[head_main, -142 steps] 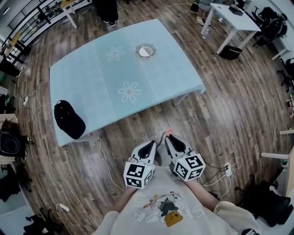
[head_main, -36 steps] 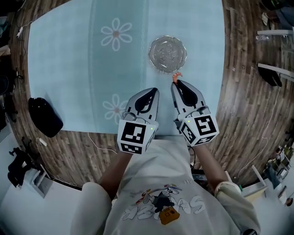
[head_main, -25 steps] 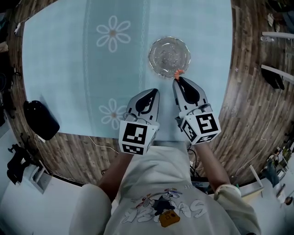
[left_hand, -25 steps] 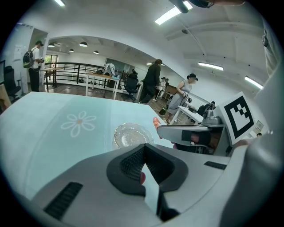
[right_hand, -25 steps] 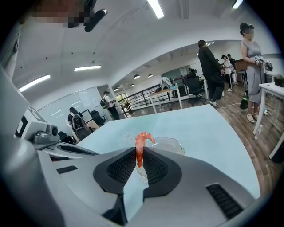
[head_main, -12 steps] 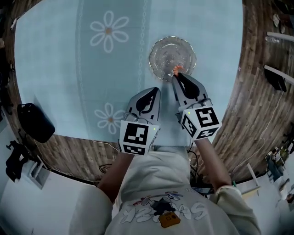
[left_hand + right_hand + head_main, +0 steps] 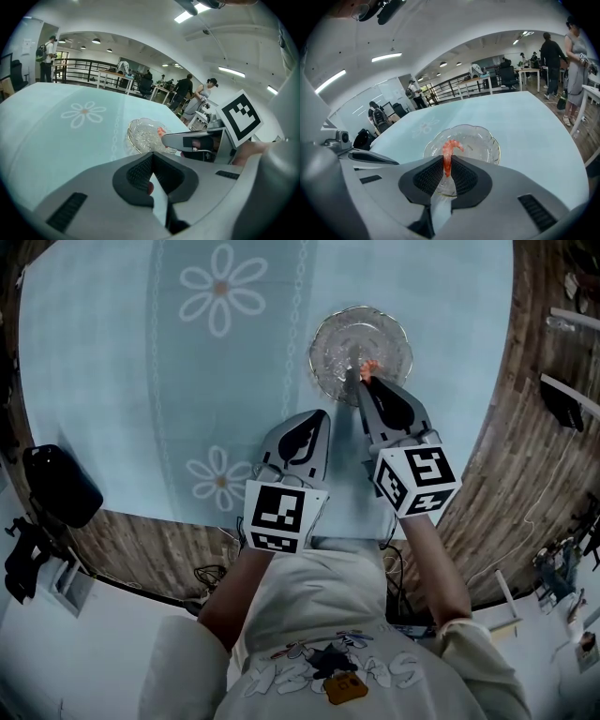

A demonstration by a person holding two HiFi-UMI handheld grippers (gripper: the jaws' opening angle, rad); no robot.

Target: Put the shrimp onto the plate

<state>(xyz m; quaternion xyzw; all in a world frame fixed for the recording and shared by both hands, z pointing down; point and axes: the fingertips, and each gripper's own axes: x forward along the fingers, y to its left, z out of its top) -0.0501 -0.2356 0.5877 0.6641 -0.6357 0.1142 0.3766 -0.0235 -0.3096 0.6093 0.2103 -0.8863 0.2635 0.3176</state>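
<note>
An orange shrimp [image 7: 368,367] [image 7: 449,151] sticks up from my right gripper [image 7: 364,381] [image 7: 447,168], which is shut on its lower end. The shrimp hangs over the near rim of a clear glass plate [image 7: 345,332] [image 7: 486,137] on the light blue tablecloth [image 7: 141,381]. In the left gripper view the plate [image 7: 140,137] lies ahead with the shrimp [image 7: 161,131] at its right edge. My left gripper [image 7: 320,416] [image 7: 151,177] hovers shut and empty over the cloth, left of the right one and short of the plate.
A black cap [image 7: 52,486] lies near the table's front left edge. White flower prints [image 7: 220,292] mark the cloth. The table's front edge [image 7: 187,521] runs under my arms, with wooden floor [image 7: 525,456] to the right. People stand far off in the room.
I came up to the table from a distance. Over the last second the right gripper carried the shrimp forward from short of the plate to above its near rim; the left gripper followed beside it.
</note>
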